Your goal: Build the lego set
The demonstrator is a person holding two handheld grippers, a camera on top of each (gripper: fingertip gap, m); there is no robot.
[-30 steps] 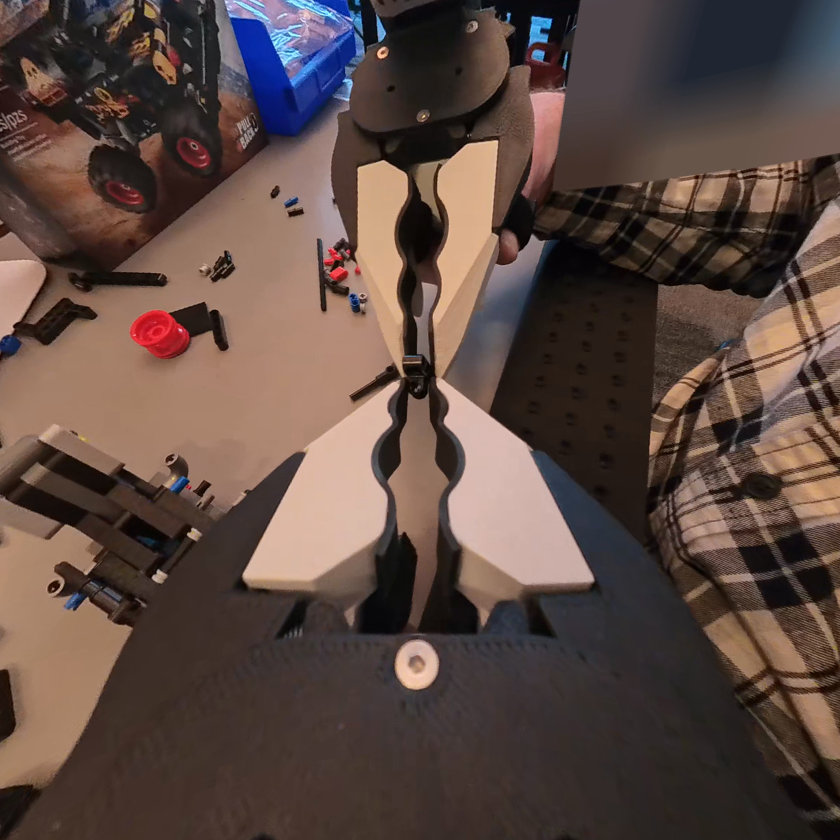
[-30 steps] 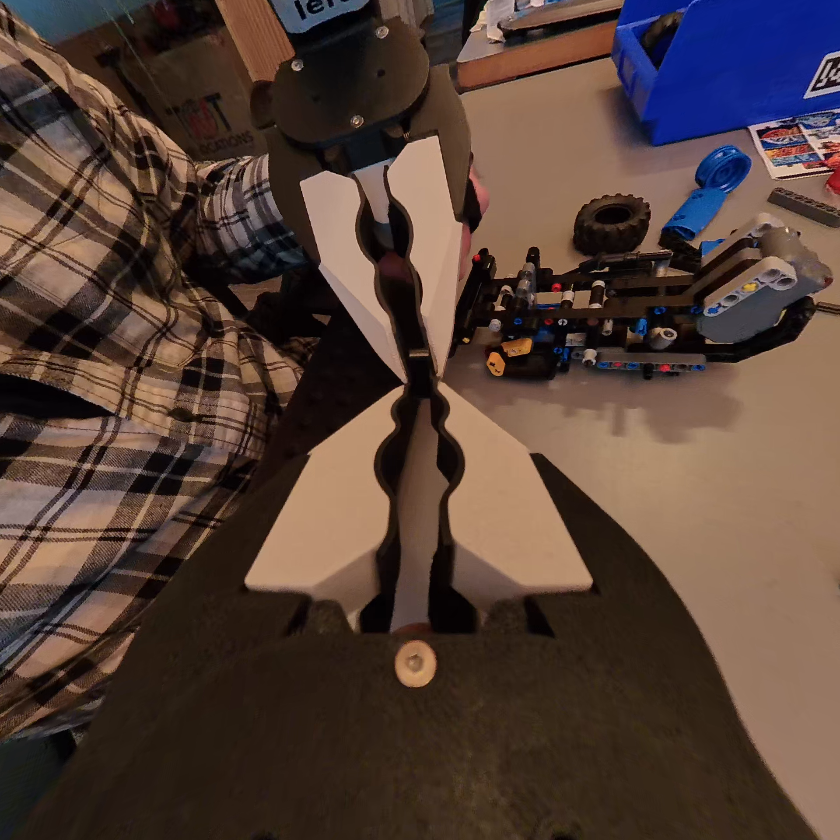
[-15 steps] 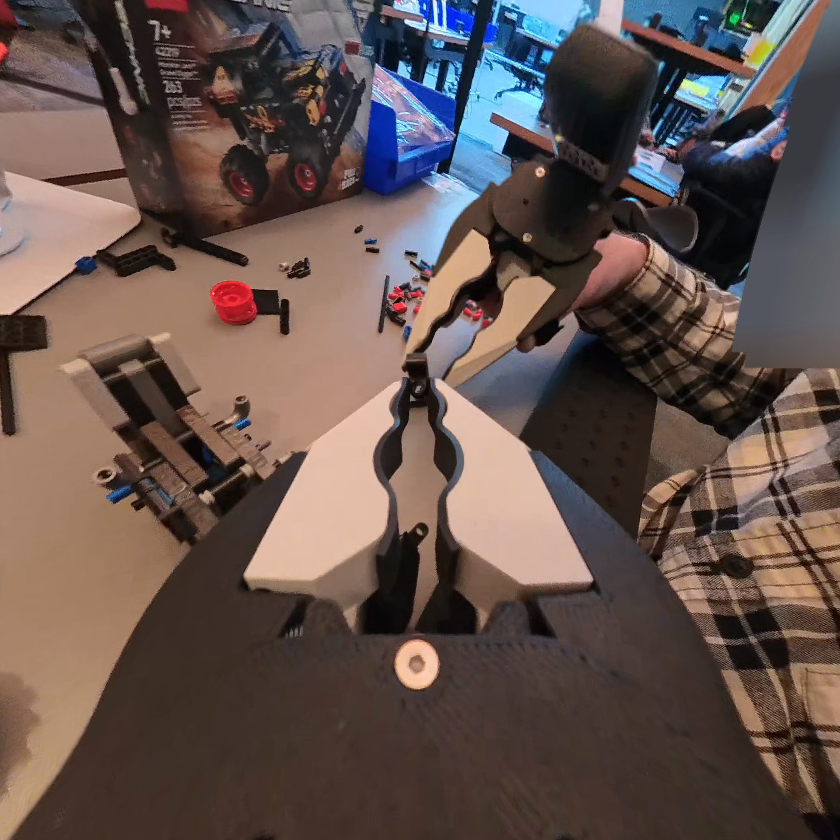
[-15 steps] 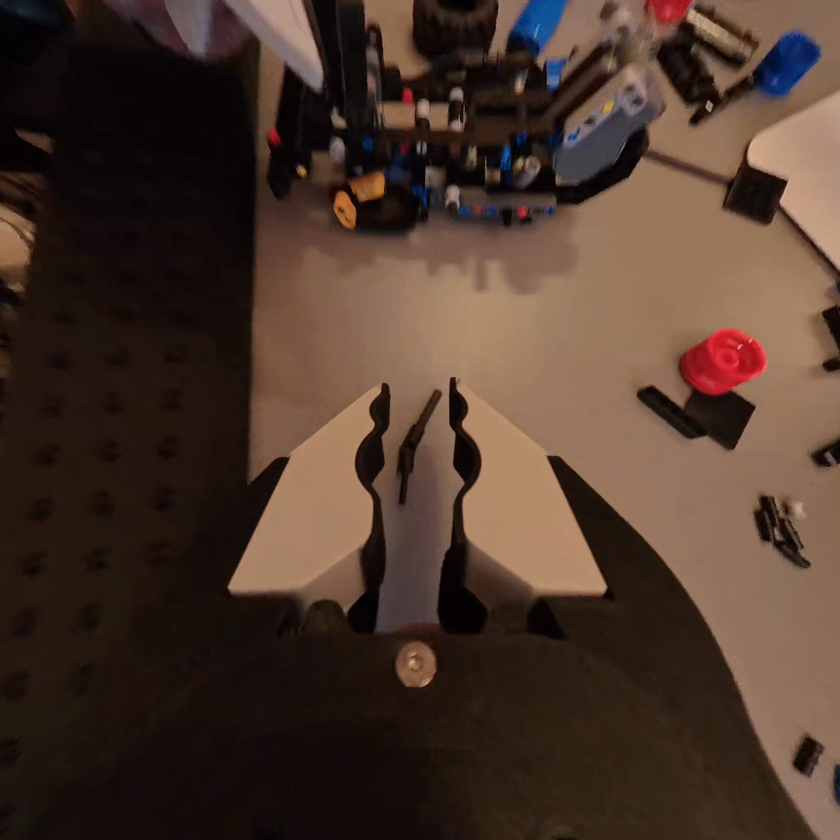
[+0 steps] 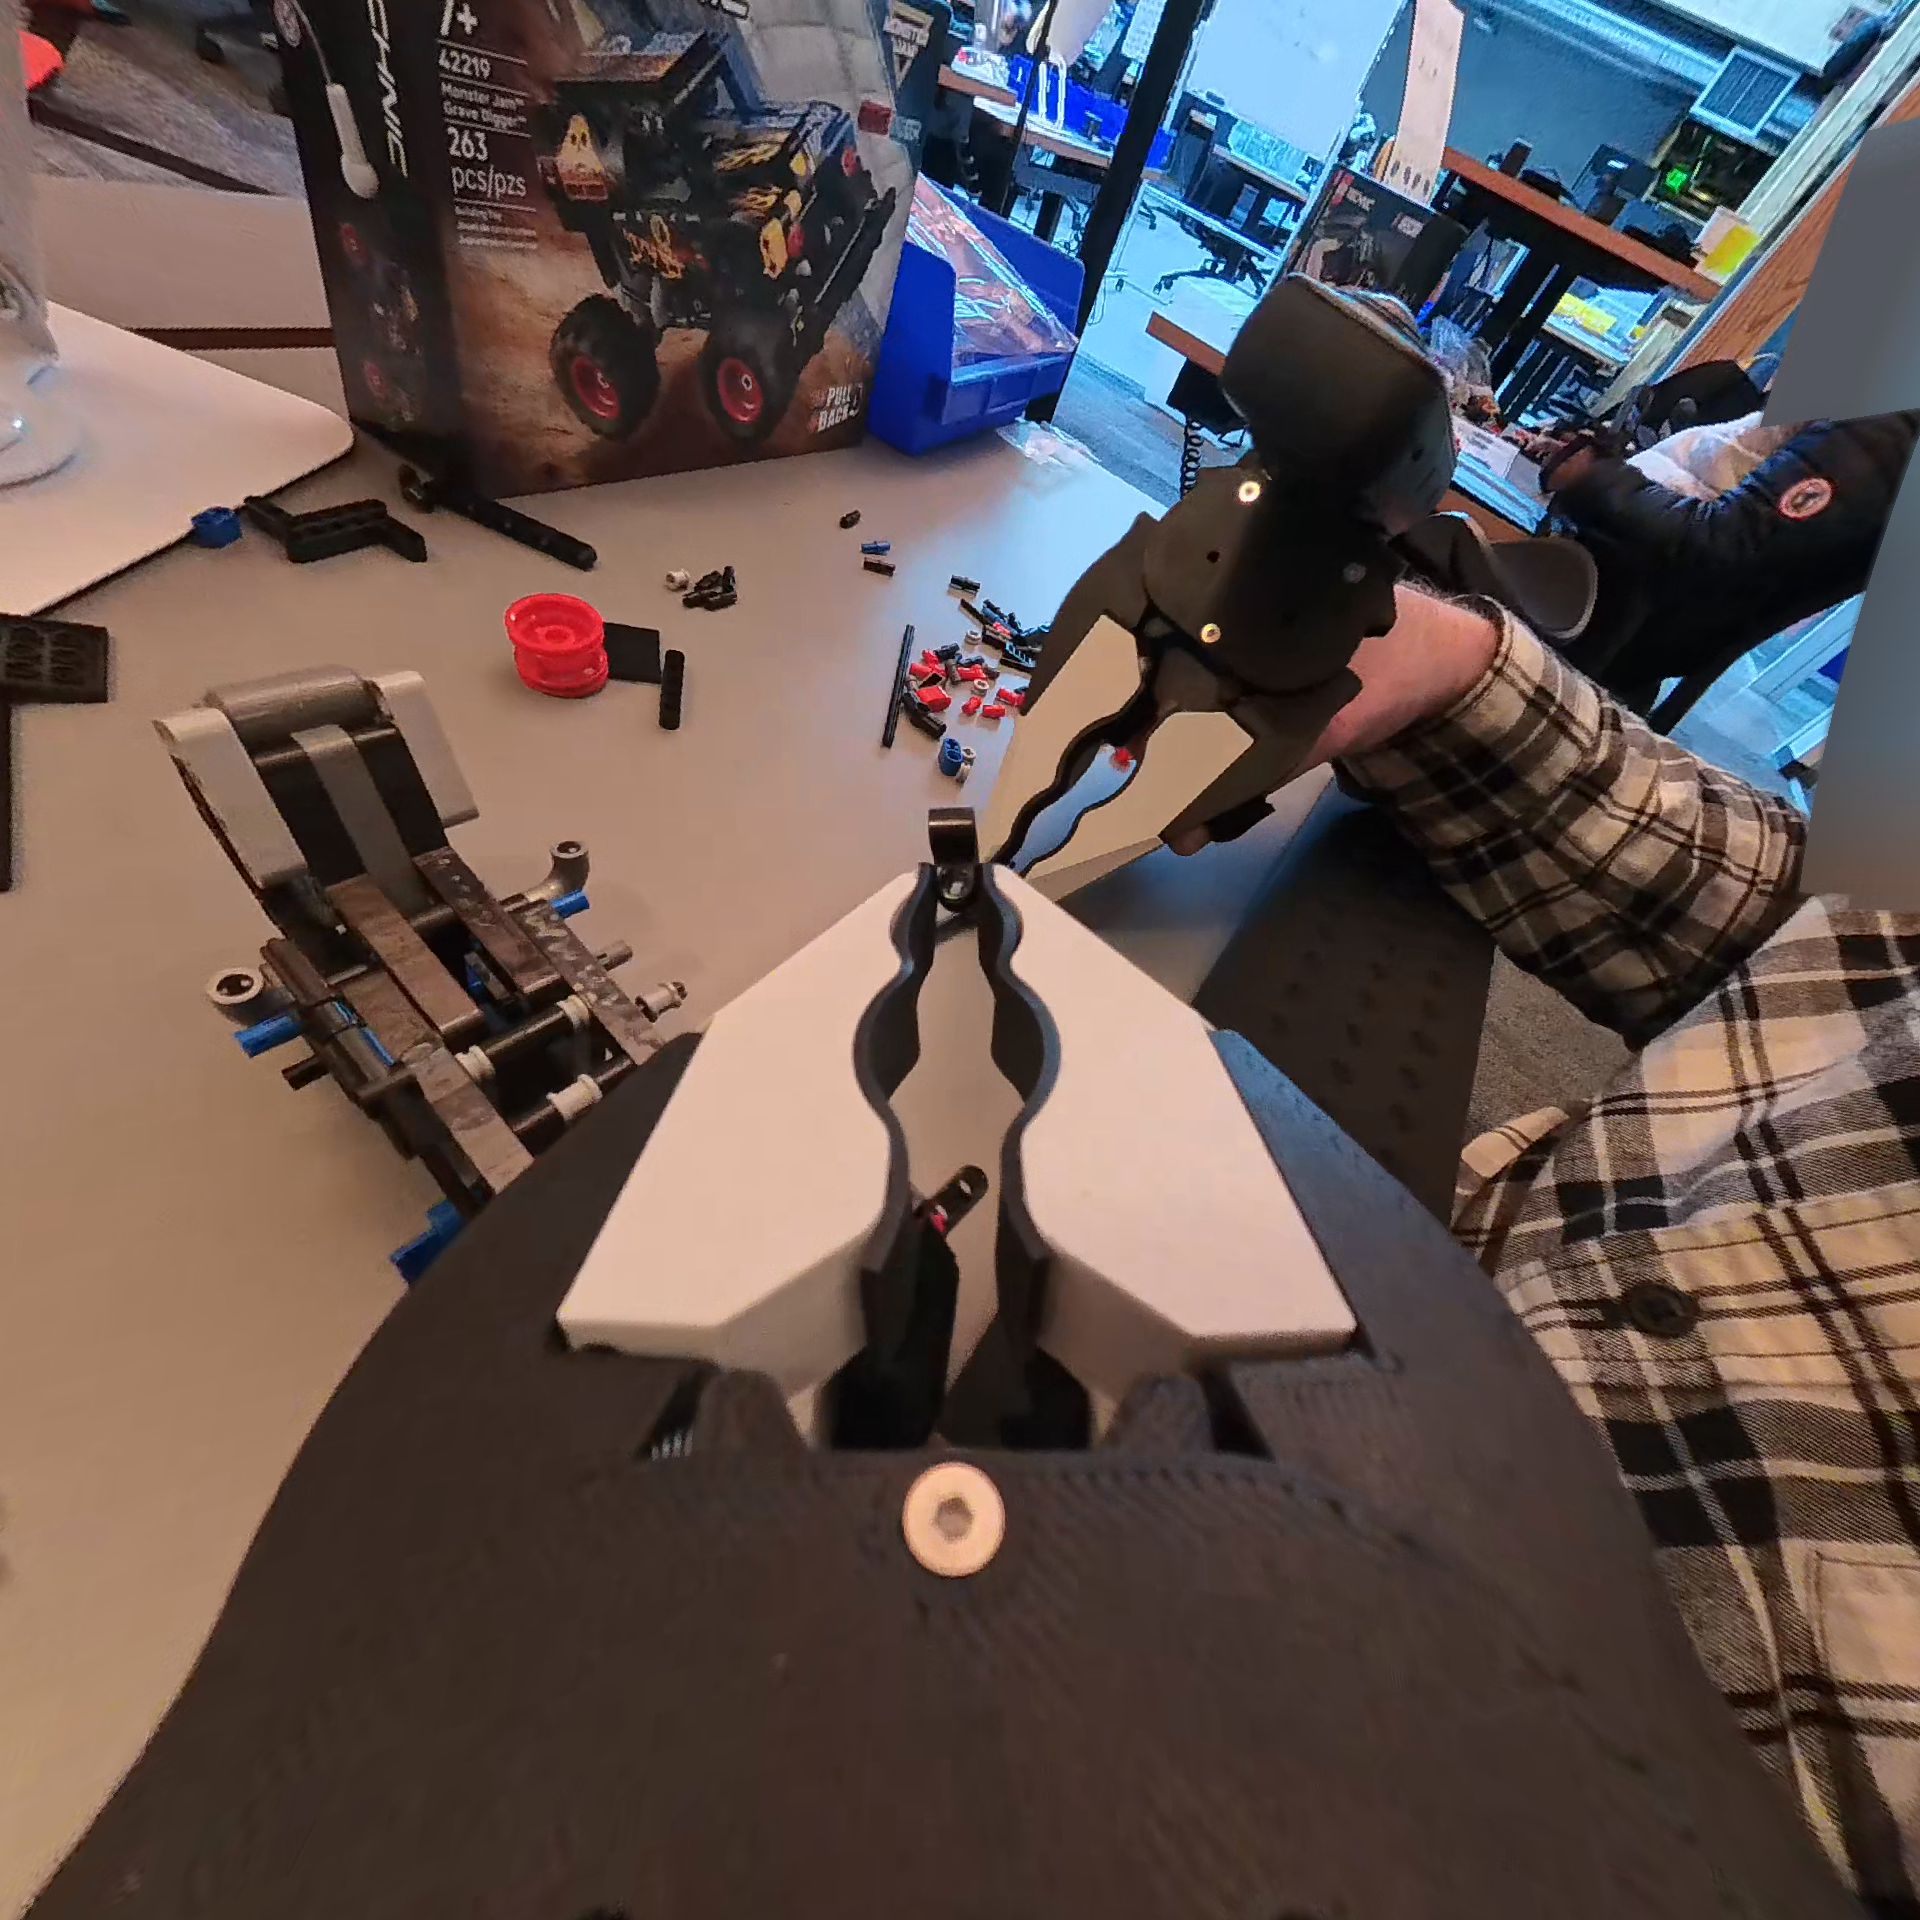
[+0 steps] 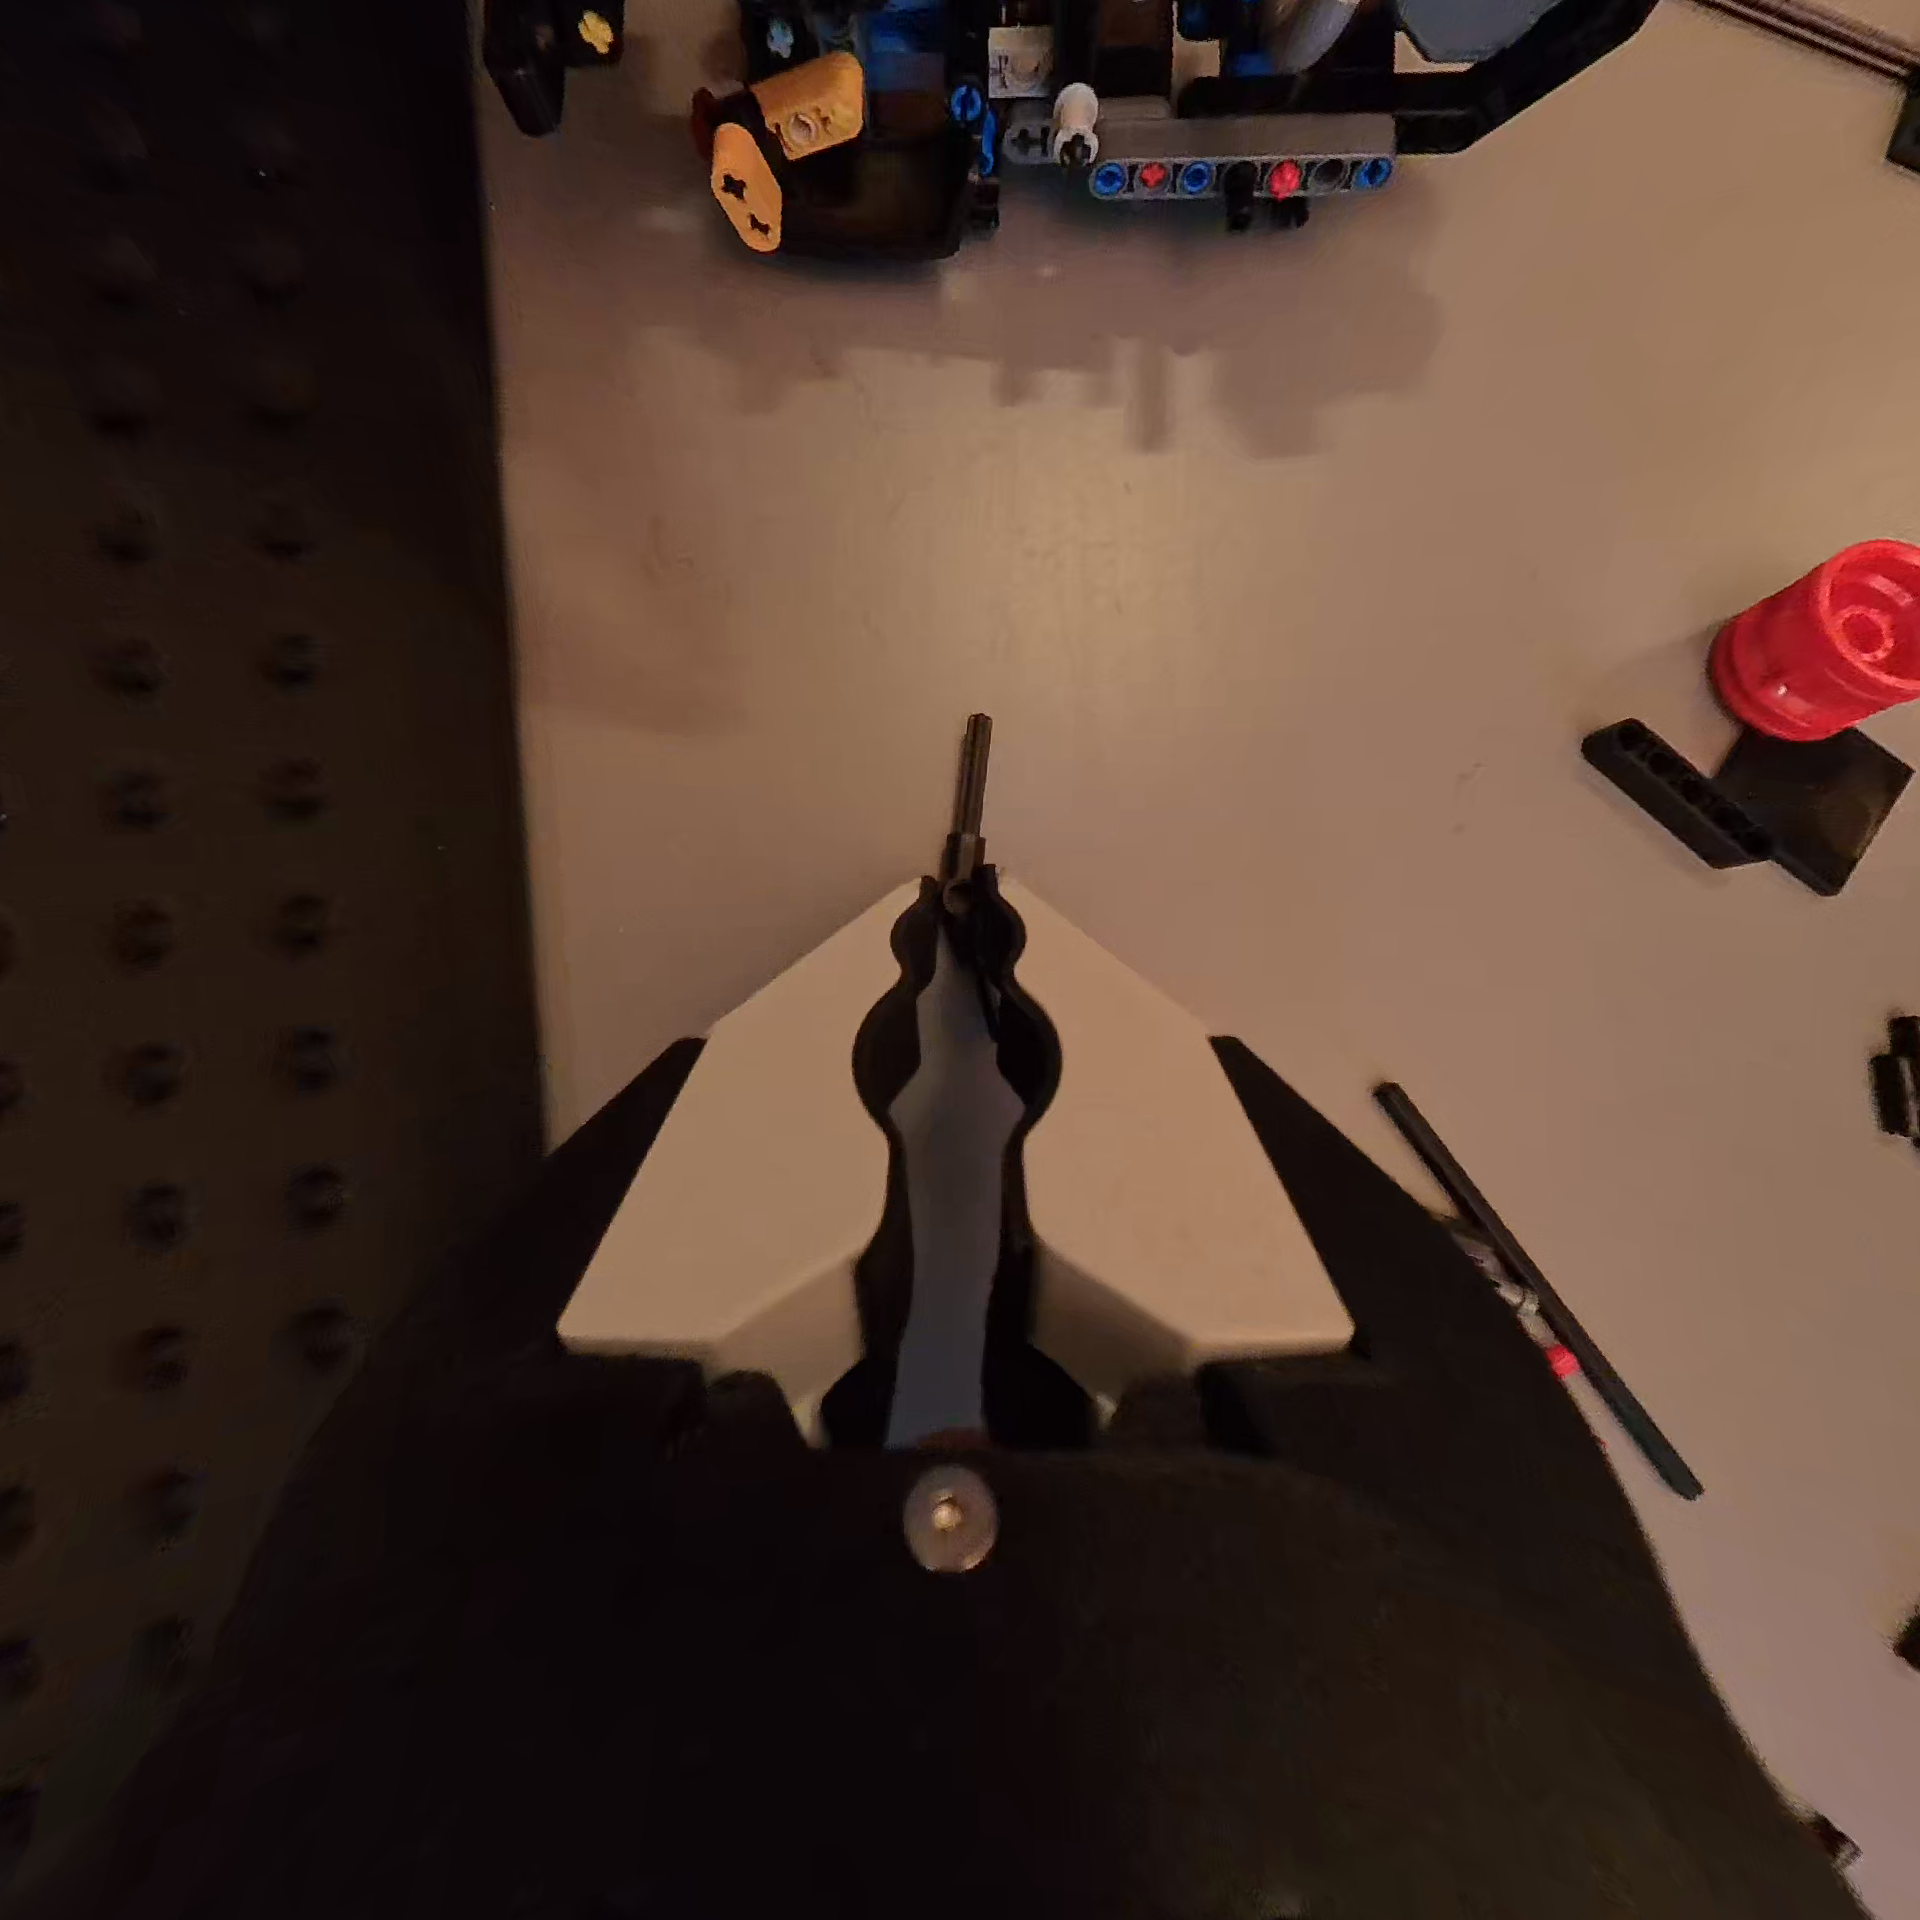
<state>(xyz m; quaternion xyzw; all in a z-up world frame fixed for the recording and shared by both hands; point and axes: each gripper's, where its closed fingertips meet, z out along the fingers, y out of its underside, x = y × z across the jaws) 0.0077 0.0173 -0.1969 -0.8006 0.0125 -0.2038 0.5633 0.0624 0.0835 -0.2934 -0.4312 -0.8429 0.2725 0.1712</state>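
My left gripper (image 5: 953,891) is shut on a small black connector (image 5: 951,840) that sticks up from its tips. My right gripper (image 6: 961,896) points down at the grey table (image 6: 1195,623) and is shut on a short black axle (image 6: 971,784) that juts forward from its tips. In the left wrist view the right gripper (image 5: 1016,857) is low over the table just beyond my left tips. The partly built chassis (image 5: 416,987) lies to the left and also shows at the top of the right wrist view (image 6: 1091,114).
The set's box (image 5: 613,239) and a blue bin (image 5: 977,322) stand at the back. A red wheel hub (image 6: 1839,644), a black beam (image 6: 1673,795), a long black axle (image 6: 1527,1278) and several small pins (image 5: 961,681) lie loose. A black perforated mat (image 6: 239,727) edges the table. The tips of one gripper are about 12 centimeters away from the tips of the other.
The grippers were tip to tip on the connector. The right one let go, swung down to the table, opened around the black axle and shut on it. The left kept the connector.
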